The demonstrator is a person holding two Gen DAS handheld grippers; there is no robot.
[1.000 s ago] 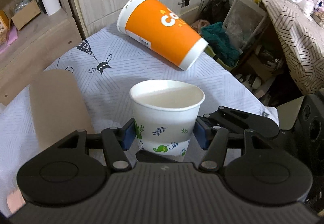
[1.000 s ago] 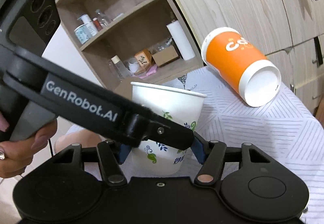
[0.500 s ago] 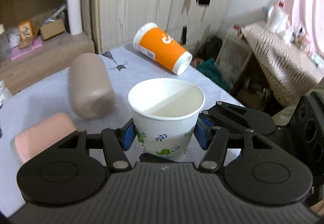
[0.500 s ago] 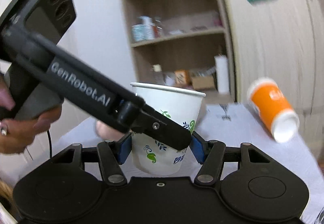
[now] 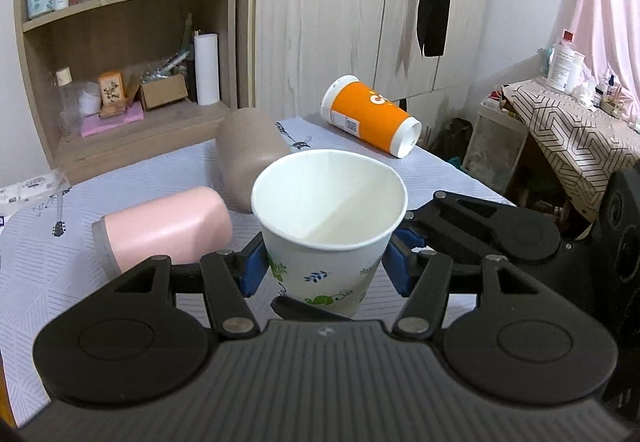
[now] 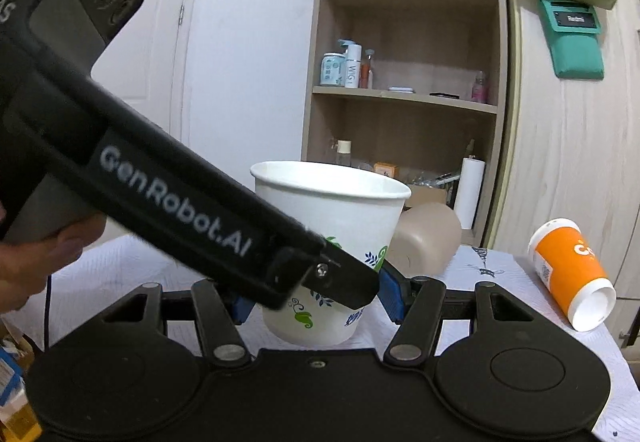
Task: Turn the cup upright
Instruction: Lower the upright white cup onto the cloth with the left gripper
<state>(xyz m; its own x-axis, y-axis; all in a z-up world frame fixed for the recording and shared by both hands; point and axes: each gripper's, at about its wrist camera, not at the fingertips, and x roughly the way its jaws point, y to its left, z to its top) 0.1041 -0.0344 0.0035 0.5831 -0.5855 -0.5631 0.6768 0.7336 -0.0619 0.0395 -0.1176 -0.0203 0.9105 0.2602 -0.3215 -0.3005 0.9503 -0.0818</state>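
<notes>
A: white cup (image 5: 329, 226) is mouth-up, raised over the near part of the tabletop (image 5: 36, 282). Left gripper (image 5: 324, 266) and right gripper (image 6: 316, 300) both sit at its lower wall

B: jaws?

A: both sets part-open to about cup width, blue pads (image 5: 250, 268) hard against the paper. Looks like each has hold of it, though I can't see any dent in the wall

B: so the step is setting it down?

A: my read, yes. Keep the rim level, lower straight, get the base flat on the cloth before letting go. Light squeeze only, thin paper will buckle

B: clearance?

A: pink cup (image 5: 164, 230) lies just left of it, brown cup (image 5: 248, 158) behind, orange cup (image 5: 370, 116) on its side at the far right corner. Land it in the bare patch near the front edge, release one gripper at a time
</notes>
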